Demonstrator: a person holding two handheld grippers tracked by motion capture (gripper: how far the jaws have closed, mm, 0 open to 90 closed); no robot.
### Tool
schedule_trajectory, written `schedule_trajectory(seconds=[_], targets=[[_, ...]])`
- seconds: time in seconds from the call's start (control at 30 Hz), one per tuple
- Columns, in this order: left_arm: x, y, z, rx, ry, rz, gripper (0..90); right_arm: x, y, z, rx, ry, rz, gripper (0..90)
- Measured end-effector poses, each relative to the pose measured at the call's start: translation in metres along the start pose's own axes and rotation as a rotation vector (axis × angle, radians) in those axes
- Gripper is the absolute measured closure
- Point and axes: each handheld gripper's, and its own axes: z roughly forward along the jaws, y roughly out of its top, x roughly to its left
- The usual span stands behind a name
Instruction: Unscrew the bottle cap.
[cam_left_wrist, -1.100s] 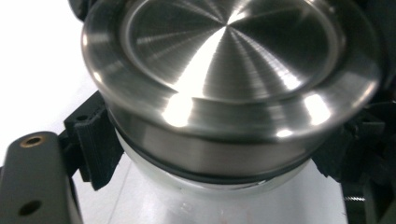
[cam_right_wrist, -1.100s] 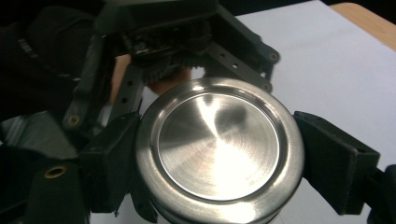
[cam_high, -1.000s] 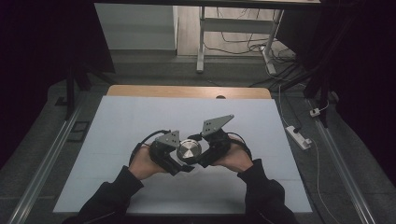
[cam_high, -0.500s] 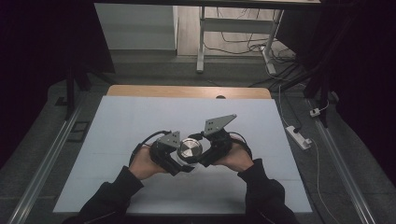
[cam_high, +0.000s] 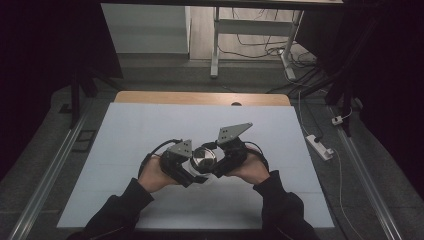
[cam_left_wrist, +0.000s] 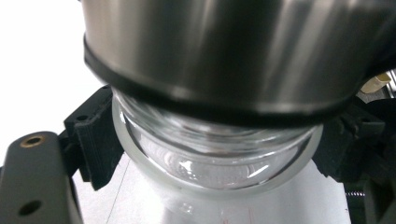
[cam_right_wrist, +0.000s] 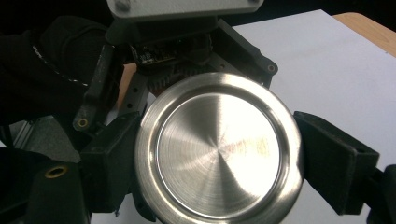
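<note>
A glass jar (cam_left_wrist: 219, 163) with a brushed steel lid (cam_right_wrist: 217, 151) is held just above the white table between both grippers. In the left gripper view my left gripper (cam_left_wrist: 215, 149) is shut on the jar's glass body, one black jaw on each side below the lid's rim. In the right gripper view my right gripper (cam_right_wrist: 219, 158) is shut on the lid, whose round top faces the camera. From above, the lid (cam_high: 204, 159) sits between the left gripper (cam_high: 190, 172) and the right gripper (cam_high: 222, 161), with a hand behind each.
A white sheet (cam_high: 150, 130) covers the table, with a strip of wood (cam_high: 200, 97) along the far edge. A power strip (cam_high: 319, 146) lies on the floor to the right. Metal rails (cam_high: 50, 170) run along both sides.
Hardly anything differs: both grippers stay clamped on the jar and lid in the same spot, with only a slight shift of the right gripper's grey plate.
</note>
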Motion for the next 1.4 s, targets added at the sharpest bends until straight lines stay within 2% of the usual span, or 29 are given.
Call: schedule_trajectory(seconds=[0.13,0.23,0.3,0.37,0.63,1.4], targets=[[0.0011,-0.0005,-0.0012,-0.007,0.002,-0.008,15.7,0.0007,-0.0004,0.0023,0.003,-0.016,-0.001,18.4],[0.0011,-0.0008,-0.0019,-0.019,0.004,-0.019,15.7,0.0001,-0.001,0.0031,-0.02,-0.012,0.013,18.0],[0.0013,-0.001,-0.0025,-0.021,0.004,-0.02,15.7,-0.0003,-0.0007,0.0026,-0.037,-0.011,0.029,14.5],[0.0015,-0.0011,-0.0028,-0.023,0.004,-0.02,15.7,-0.0004,-0.0003,0.0017,-0.034,-0.029,0.03,13.1],[0.0013,-0.0006,-0.0041,-0.031,0.001,-0.021,15.7,0.001,-0.0016,0.0034,-0.038,-0.012,0.006,18.3],[0.0024,-0.0016,-0.0059,-0.044,0.004,-0.03,15.7,0.0012,-0.0015,0.0038,-0.05,-0.022,0.03,18.4]])
